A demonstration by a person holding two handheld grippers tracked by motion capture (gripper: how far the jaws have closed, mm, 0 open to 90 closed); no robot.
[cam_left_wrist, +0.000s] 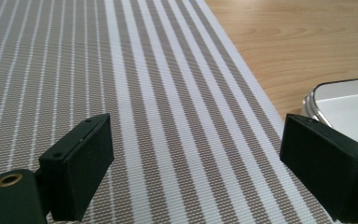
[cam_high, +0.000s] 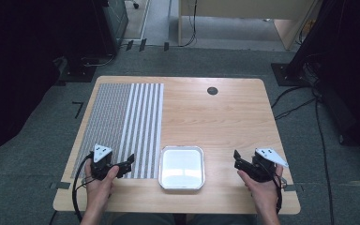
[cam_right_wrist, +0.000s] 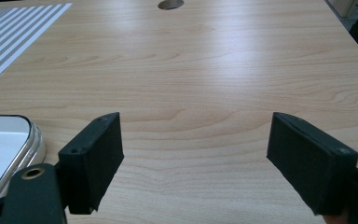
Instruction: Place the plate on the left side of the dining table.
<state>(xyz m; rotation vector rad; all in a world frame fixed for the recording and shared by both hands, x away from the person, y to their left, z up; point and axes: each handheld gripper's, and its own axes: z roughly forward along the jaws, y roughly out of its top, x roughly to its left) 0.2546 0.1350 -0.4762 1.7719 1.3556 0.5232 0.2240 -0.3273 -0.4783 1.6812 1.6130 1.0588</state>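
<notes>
Left tool (cam_high: 130, 163), jaws apart and empty, hovers over the striped mat (cam_high: 122, 126); right tool (cam_high: 237, 158), jaws likewise apart, over bare bench (cam_high: 225, 122); white tray (cam_high: 182, 168) sits between them.

The right gripper (cam_right_wrist: 193, 158) hovers over the bare wooden table (cam_right_wrist: 205, 70) with its two black jaws standing wide apart and nothing between them. Just left of the left jaw lies the rounded corner of a white tray (cam_right_wrist: 9, 140) with a shiny metal rim. Far beyond the tray, a striped mat (cam_right_wrist: 14, 32) reaches the table's upper left, and a dark round hole (cam_right_wrist: 171, 4) sits at its far edge
</notes>
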